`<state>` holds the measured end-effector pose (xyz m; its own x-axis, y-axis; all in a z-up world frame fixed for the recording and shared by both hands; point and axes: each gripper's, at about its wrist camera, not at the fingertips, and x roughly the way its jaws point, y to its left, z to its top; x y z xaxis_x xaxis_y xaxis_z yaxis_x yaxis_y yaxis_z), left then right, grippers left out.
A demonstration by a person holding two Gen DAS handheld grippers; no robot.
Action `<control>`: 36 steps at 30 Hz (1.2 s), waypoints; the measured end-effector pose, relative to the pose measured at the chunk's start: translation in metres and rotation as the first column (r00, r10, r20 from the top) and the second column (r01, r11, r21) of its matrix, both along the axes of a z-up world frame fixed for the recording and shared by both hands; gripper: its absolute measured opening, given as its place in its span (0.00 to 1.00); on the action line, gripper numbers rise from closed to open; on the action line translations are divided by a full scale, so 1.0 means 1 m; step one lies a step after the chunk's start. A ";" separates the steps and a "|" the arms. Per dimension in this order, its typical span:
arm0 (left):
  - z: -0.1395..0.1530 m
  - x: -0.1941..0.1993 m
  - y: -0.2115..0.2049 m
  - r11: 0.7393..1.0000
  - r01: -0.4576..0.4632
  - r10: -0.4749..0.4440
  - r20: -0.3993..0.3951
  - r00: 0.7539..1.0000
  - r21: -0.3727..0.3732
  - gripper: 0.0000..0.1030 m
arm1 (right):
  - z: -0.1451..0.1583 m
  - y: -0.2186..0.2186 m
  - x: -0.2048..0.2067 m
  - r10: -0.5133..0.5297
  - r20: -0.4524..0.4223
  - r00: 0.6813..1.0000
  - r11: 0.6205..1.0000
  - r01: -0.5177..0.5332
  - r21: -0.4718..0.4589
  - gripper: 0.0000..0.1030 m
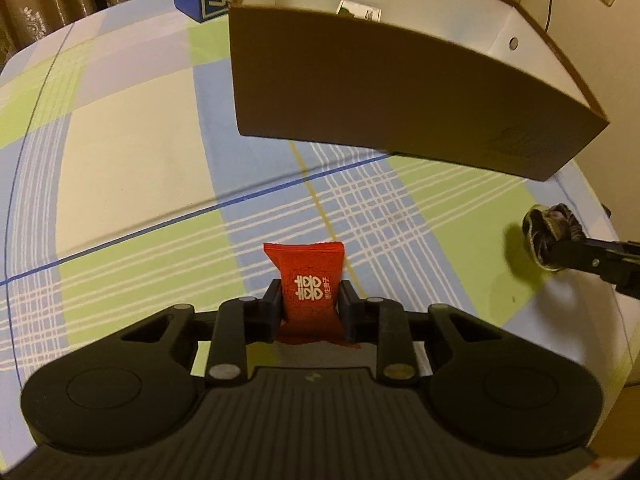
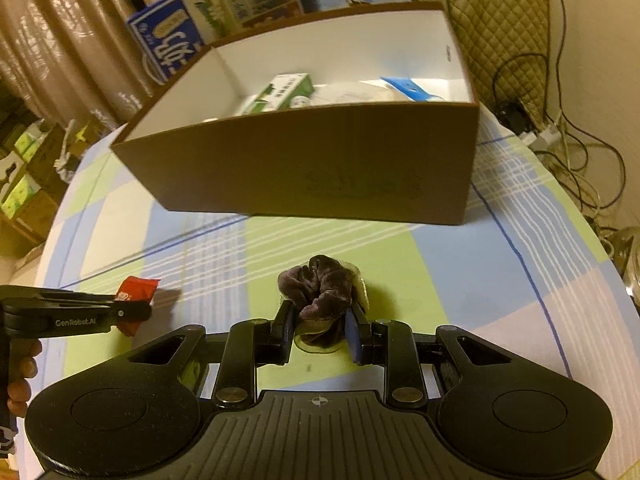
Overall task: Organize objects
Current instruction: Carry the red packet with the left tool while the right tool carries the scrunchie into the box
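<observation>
My left gripper (image 1: pixel 310 300) is shut on a red candy packet (image 1: pixel 308 280) with white characters, held upright above the checked tablecloth. In the right wrist view that packet (image 2: pixel 136 289) shows at the far left in the left gripper (image 2: pixel 132 310). My right gripper (image 2: pixel 319 326) is shut on a dark purple velvet scrunchie (image 2: pixel 320 290) in a clear wrapper, just above the cloth. The same scrunchie (image 1: pixel 550 226) appears at the right edge of the left wrist view. A brown cardboard box (image 2: pixel 320 164) with a white inside stands open ahead of both grippers.
Inside the box lie a green-and-white carton (image 2: pixel 284 92) and a blue-and-white packet (image 2: pixel 408 88). A blue milk carton box (image 2: pixel 172 36) stands behind it. Cables (image 2: pixel 580 152) and a quilted cover (image 2: pixel 500 20) are off the table's right. A person's hand (image 2: pixel 22 376) holds the left gripper.
</observation>
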<state>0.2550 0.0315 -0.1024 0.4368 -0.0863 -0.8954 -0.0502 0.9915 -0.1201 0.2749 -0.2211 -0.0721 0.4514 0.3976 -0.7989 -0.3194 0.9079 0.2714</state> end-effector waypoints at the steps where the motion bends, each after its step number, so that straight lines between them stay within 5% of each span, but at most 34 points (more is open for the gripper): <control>1: 0.003 -0.002 0.000 1.000 -0.001 0.001 0.006 1.000 -0.001 0.23 | 0.002 0.001 -0.002 0.006 0.004 1.000 1.000 -0.006 0.003 0.23; 19: 0.060 -0.015 -0.018 1.000 0.015 -0.014 0.124 0.992 -0.009 0.23 | 0.041 -0.004 -0.019 0.049 0.077 0.996 0.997 -0.053 0.050 0.23; 36: 0.103 0.021 -0.046 0.999 0.046 -0.052 0.240 0.969 0.027 0.23 | 0.080 -0.007 0.003 0.094 0.193 0.977 0.992 -0.108 0.067 0.23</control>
<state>0.2764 -0.0143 0.0004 0.6354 -0.0954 -0.7663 0.0264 0.9944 -0.1019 0.2779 -0.2286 0.0078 0.5454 0.5059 -0.6683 -0.4604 0.8471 0.2654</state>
